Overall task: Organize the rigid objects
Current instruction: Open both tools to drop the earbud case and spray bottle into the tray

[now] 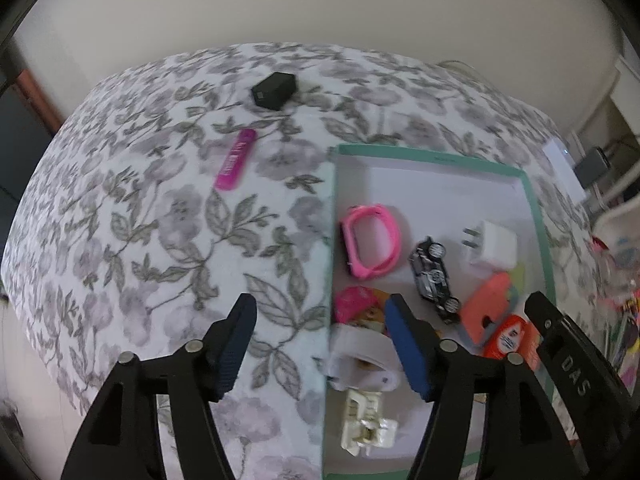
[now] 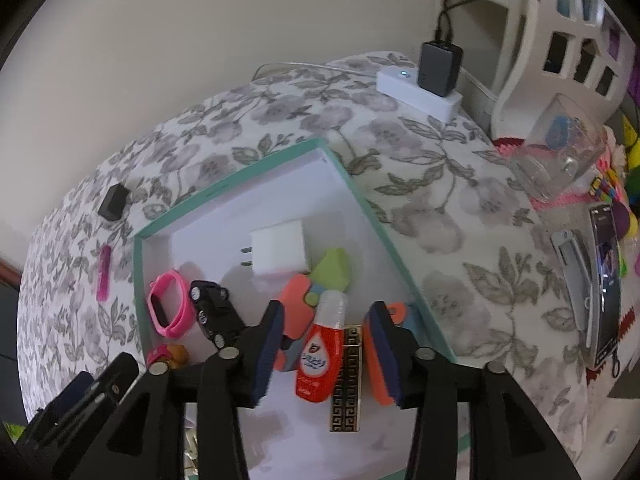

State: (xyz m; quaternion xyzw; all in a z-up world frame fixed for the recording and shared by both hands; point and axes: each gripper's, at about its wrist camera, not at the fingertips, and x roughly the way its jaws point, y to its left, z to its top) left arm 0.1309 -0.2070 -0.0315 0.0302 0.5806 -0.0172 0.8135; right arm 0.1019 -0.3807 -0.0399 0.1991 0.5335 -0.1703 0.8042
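Observation:
A teal-rimmed white box (image 1: 540, 216) lies on a floral sheet. It holds a pink wristband (image 1: 370, 240), a black toy car (image 1: 434, 276), a white charger (image 1: 490, 244), orange pieces and a white plastic clip (image 1: 362, 360). My left gripper (image 1: 320, 312) stands open over the box's left wall, the clip below its fingers and untouched. My right gripper (image 2: 326, 312) is open above a red bottle (image 2: 320, 360) and a black-and-gold case (image 2: 346, 380); its pads touch neither. Outside the box lie a magenta comb (image 1: 236, 159) and a small black box (image 1: 274, 85).
At the bed's far right sit a white power strip (image 2: 400, 82) with a black adapter (image 2: 438, 68), a clear glass (image 2: 560, 156), a phone (image 2: 608, 280) and a silver hair clip (image 2: 572, 276). A white rack (image 2: 532, 32) stands behind them. A pale wall runs along the back.

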